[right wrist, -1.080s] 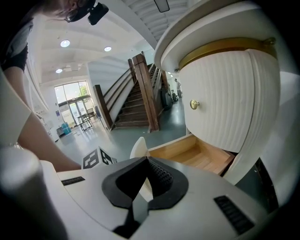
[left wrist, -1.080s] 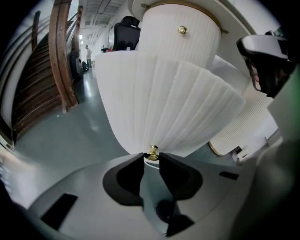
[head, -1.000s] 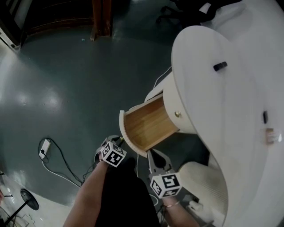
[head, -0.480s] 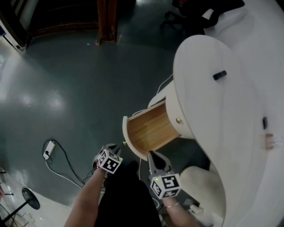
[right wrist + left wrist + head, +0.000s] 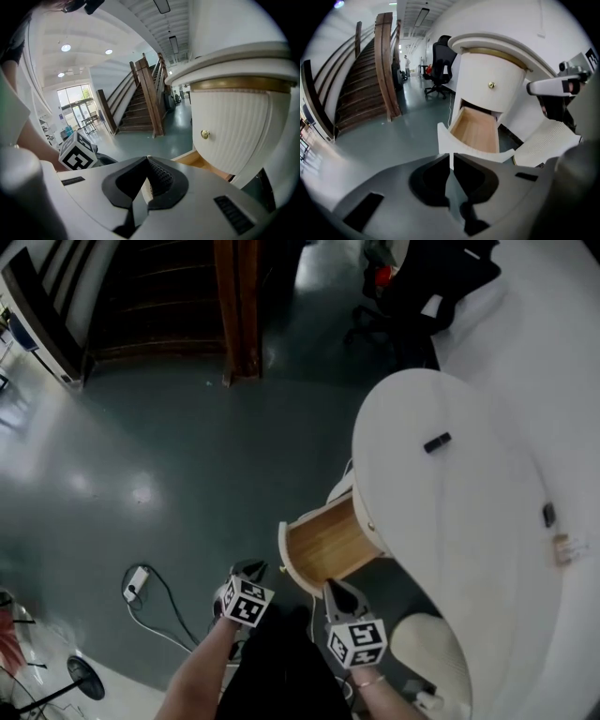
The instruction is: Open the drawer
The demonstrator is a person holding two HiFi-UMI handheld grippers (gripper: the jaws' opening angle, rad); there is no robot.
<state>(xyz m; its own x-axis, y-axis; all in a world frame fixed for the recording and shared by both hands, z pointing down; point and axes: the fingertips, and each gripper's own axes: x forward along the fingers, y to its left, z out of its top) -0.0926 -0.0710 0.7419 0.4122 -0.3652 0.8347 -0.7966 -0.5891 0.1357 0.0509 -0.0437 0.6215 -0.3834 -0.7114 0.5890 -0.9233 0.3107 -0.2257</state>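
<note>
One drawer [image 5: 328, 542] pulled out | left gripper [image 5: 251, 569] fingers just been closing, near-together, empty | right gripper [image 5: 337, 588] fingers together, empty

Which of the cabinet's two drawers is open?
The lower drawer, pulled out with its wooden inside showing; the upper drawer, with the brass knob, is shut.

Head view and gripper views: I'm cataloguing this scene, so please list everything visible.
cabinet: one, white, rounded, right of the floor area.
drawer: one, white front, wooden inside, pulled open below a brass knob.
small object: one, black, on the cabinet top.
staircase: one, dark wood, background.
office chair: one, black, beyond the cabinet.
power strip: one, white, on the floor, left.
left gripper: grey, jaws have just been closing, nothing between them.
right gripper: grey, jaws together, empty.
</note>
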